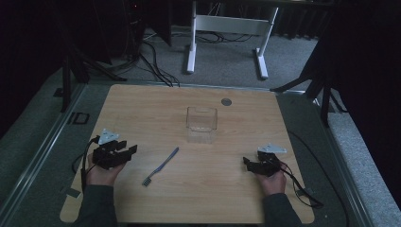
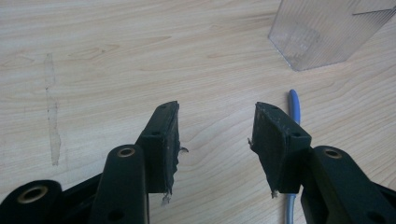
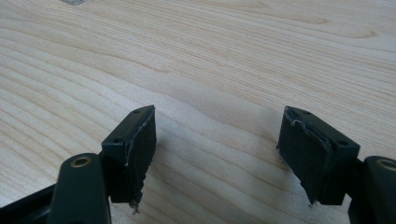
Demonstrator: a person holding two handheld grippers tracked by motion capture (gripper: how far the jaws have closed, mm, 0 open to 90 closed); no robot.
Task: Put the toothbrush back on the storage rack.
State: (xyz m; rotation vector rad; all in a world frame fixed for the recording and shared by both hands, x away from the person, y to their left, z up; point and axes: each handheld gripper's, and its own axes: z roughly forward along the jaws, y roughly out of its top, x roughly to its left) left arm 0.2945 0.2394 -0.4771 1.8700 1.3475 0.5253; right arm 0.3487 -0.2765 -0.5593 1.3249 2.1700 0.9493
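Left gripper [image 1: 126,150] sits low on the wooden table [image 1: 142,101], jaws spread with bare wood between them, nothing held. Just to its right lies the toothbrush [image 1: 161,166], blue-grey handle angled up toward the clear plastic container [image 1: 202,119], bristle end nearer the person. From the left gripper view, that handle [image 2: 293,105] runs just beside the right-hand jaw, partly hidden behind it, with the container's ribbed corner [image 2: 322,32] beyond. Right gripper [image 1: 250,163] rests well to the right of the toothbrush, jaws wide apart over empty wood grain.
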